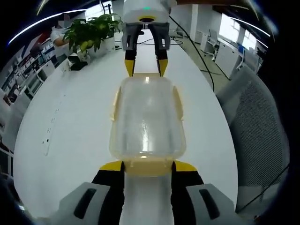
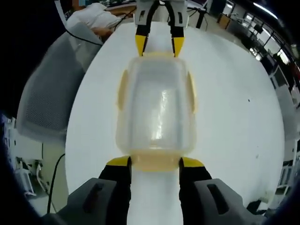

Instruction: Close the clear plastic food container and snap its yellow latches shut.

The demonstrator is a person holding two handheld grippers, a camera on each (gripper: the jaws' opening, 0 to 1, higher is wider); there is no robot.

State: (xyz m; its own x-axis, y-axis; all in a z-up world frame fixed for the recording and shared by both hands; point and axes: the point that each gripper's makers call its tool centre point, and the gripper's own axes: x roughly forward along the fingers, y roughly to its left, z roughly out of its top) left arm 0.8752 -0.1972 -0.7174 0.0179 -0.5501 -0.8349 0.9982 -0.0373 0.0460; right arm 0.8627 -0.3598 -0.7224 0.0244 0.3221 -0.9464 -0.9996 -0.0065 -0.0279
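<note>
Yellow-tipped jaws of the left gripper [image 1: 147, 166] stand apart astride the near end latch [image 1: 147, 165] of the container [image 1: 146, 117], which lies lid-on lengthwise on the white table [image 1: 70, 122]. Opposite, the right gripper [image 2: 155, 162] straddles the far latch [image 2: 155, 161] likewise, jaws spread.

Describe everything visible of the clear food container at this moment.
The container is a clear, slightly cloudy plastic box, rectangular with rounded corners, lid on. Yellow latches sit on all four sides; the long-side ones flare outward and look unsnapped. It rests flat on the white table. The left tongs straddle the latch at one short end, the right tongs the opposite end, jaws open at each. Whether the tips touch it is unclear. It looks empty.
</note>
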